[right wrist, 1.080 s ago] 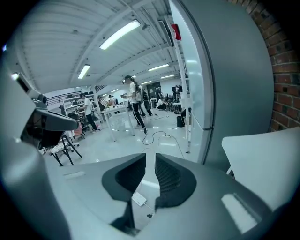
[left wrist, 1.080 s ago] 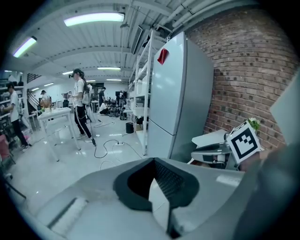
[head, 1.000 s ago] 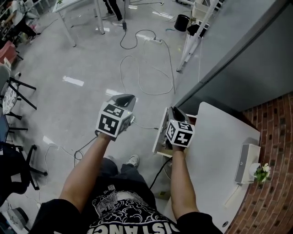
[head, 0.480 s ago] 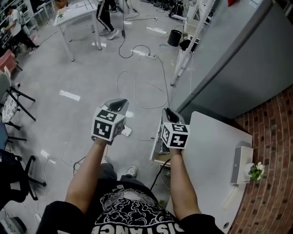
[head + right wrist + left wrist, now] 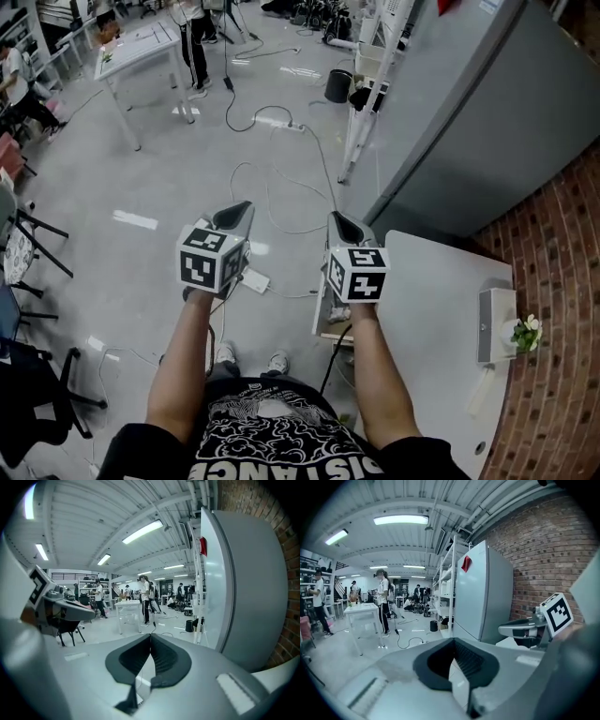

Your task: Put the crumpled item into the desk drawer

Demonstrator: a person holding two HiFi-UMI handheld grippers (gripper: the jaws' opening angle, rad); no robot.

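Observation:
My right gripper (image 5: pixel 337 220) hovers over the left edge of the white desk (image 5: pixel 441 300). Its jaws close tight together with nothing between them, as the right gripper view (image 5: pixel 150 635) shows. Under it the desk drawer (image 5: pixel 325 323) stands pulled out, with a strip of its wooden inside showing. My left gripper (image 5: pixel 239 208) hangs over the floor to the left of the desk, its jaws (image 5: pixel 453 639) shut and empty. Both grippers point across the room. Each appears in the other's view: right gripper (image 5: pixel 529 630), left gripper (image 5: pixel 61 609). No crumpled item shows in any view.
A white box (image 5: pixel 492 323) and a small plant (image 5: pixel 523 330) stand at the desk's far right by the brick wall (image 5: pixel 562 244). A tall grey cabinet (image 5: pixel 469 131) rises behind the desk. Cables (image 5: pixel 281 202) and a power strip (image 5: pixel 253 279) lie on the floor. Chairs (image 5: pixel 28 262) stand left.
The head view has swung up and shows more of the room. Both grippers have lifted a little and the left one has drifted left; the right stays over the drawer.

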